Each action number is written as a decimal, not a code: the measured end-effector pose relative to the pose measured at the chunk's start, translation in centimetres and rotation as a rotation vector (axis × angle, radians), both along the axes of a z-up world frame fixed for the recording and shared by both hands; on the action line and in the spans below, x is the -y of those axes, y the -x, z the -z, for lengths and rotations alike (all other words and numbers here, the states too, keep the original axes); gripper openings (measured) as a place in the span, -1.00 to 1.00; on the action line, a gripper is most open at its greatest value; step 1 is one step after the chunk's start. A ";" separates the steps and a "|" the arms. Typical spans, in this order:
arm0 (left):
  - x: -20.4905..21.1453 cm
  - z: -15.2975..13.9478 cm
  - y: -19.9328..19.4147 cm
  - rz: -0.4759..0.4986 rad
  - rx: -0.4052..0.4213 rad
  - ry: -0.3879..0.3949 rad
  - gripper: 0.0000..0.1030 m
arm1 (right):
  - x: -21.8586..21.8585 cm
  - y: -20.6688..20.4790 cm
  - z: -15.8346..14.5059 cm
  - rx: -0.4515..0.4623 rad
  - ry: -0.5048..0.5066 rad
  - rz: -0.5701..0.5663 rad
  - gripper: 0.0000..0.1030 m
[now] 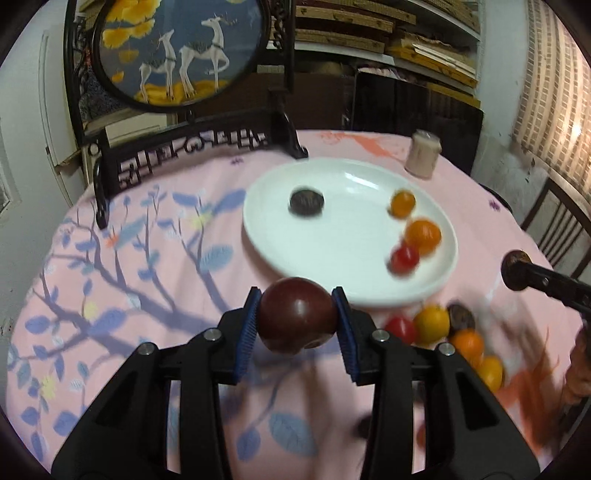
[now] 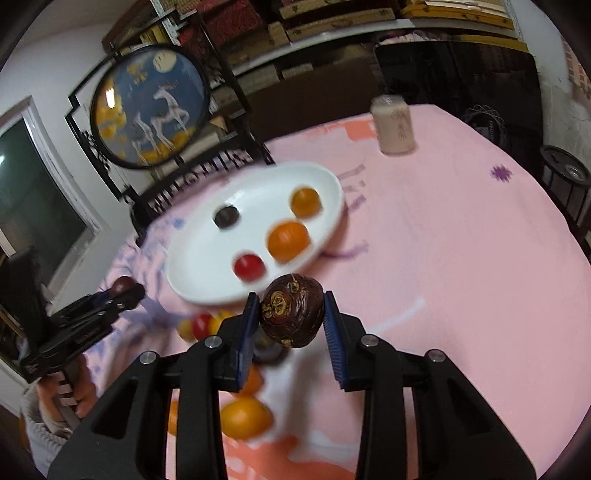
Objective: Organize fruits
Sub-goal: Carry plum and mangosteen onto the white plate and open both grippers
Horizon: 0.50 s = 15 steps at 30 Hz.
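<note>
Pink floral tablecloth [image 1: 110,266] below; each hand-held gripper [image 1: 297,317] [image 2: 291,314] clamps a dark fruit [image 1: 297,319] [image 2: 293,312].

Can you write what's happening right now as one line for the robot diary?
left gripper: shut on dark red fruit | right gripper: shut on wrinkled brown fruit | white plate: four fruits on it

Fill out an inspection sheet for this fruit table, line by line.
Surface: pink floral tablecloth.
Job's things: white plate holds four small fruits; a loose cluster of fruits lies on the cloth beside it.
Clutter: pale jar behind the plate.
Grippers: left gripper shut on a dark red fruit; right gripper shut on a wrinkled brown fruit.
Cables: nothing seen.
Surroundings: round deer screen, shelves, a sleeve.
</note>
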<state>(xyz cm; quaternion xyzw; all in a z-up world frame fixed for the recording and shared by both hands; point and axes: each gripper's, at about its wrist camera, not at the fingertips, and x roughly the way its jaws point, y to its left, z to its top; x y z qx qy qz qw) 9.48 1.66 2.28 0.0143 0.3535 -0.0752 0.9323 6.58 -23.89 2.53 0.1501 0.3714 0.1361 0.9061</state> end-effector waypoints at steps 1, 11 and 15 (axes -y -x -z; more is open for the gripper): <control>0.1 -0.3 -0.7 -0.004 0.002 0.003 -0.23 | -0.4 -0.7 -0.5 0.001 0.002 -0.008 -0.32; 1.8 1.3 -7.2 -0.034 -0.056 -0.001 -0.21 | -7.8 -8.4 -0.2 -0.053 0.087 -0.131 -0.32; 1.8 1.8 -7.5 -0.044 -0.032 -0.028 0.21 | -8.6 -9.9 0.2 -0.027 0.114 -0.105 -0.08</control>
